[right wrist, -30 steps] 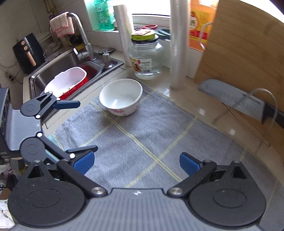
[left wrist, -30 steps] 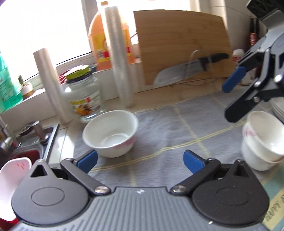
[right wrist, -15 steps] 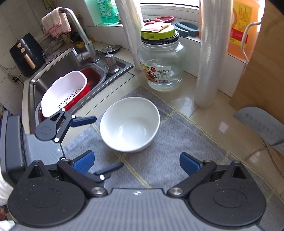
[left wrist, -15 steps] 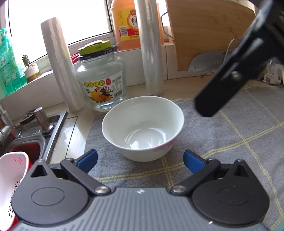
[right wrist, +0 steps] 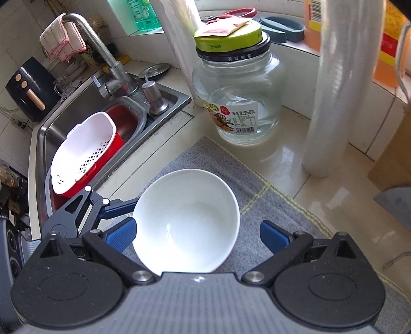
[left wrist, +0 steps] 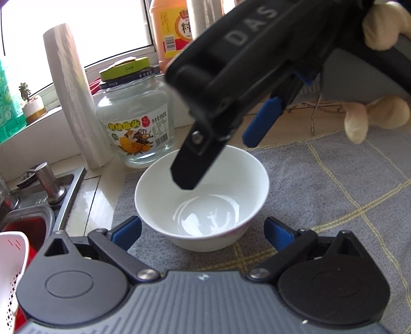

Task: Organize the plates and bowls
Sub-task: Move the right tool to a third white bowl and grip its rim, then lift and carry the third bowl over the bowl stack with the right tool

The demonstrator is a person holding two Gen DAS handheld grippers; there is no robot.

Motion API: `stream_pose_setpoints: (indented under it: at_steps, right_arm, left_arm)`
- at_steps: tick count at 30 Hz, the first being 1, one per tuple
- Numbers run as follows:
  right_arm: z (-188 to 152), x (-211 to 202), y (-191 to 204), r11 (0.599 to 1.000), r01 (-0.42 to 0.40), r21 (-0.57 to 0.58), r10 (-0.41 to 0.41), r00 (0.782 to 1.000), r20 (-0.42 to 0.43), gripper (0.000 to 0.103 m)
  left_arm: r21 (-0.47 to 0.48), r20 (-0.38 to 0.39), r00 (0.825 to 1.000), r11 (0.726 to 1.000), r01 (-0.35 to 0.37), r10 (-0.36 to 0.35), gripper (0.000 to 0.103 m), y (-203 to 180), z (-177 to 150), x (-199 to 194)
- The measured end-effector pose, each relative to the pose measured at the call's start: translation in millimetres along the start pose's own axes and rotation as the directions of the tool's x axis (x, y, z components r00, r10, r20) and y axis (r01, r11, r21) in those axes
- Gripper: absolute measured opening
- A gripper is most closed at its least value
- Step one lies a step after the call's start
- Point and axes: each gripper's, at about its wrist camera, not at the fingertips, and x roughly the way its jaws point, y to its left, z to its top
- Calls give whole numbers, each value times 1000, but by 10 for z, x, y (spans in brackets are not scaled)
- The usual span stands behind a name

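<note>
A white bowl stands upright on the grey checked mat. My left gripper is low at its near side, a blue pad on either flank. Its jaws are closing, with small gaps still showing between the pads and the bowl. My right gripper hangs open above the bowl, tilted steeply down, with one black finger over the bowl's inside. In the right wrist view the bowl fills the space between the right pads without touching them. A left finger reaches the bowl's left rim.
A glass jar with a green lid and two cling-film rolls stand just behind the bowl. The sink at left holds a white colander in a red basin. A gloved hand holds the right gripper.
Both grippers have closed in on the bowl. The right one swung in from the right and now hangs over it. The left pads have drawn slightly inward.
</note>
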Motion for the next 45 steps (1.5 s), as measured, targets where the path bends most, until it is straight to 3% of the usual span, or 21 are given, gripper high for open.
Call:
stream_pose_setpoints:
  at_steps: [14,45]
  right_arm:
    - [53,181,6,1000,-28,-3,28,999,-28,90]
    - [-50,73,59,1000,-22,-13,21,999,-24,90]
  left_arm:
    - [-2,19,1000,1000,25,-25,96,35,14,-5]
    - [6,38,998,999,41,-42,95,30,40,-55]
